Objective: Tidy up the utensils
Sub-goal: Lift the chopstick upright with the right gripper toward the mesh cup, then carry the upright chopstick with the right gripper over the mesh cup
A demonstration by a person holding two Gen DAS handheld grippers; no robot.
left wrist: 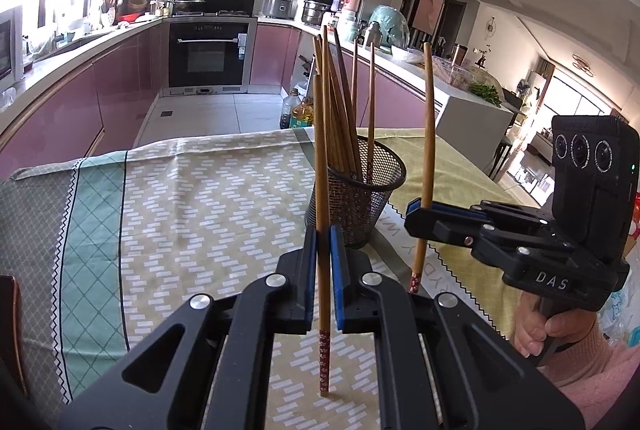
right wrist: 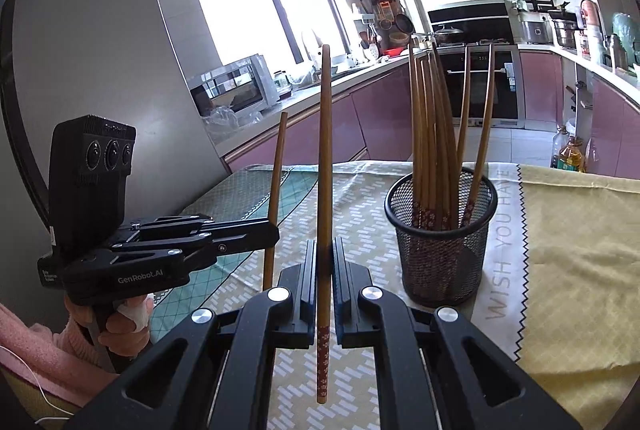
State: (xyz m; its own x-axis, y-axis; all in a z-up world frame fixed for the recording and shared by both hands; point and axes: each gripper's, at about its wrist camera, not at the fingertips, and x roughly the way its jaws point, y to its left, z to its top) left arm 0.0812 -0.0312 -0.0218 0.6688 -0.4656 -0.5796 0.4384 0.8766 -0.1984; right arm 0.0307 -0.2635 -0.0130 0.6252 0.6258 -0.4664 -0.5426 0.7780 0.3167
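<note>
Each of your grippers holds one chopstick upright beside the mesh holder.

Your left gripper (left wrist: 323,242) pinches its chopstick (left wrist: 321,149) between its fingers, long axis vertical, patterned end down. Your right gripper (right wrist: 325,256) pinches the other chopstick (right wrist: 325,157) the same way. The mesh holder (right wrist: 440,242) stands on the table's cloth between and beyond the two; judging by both views, your right gripper looks nearer to it.
</note>
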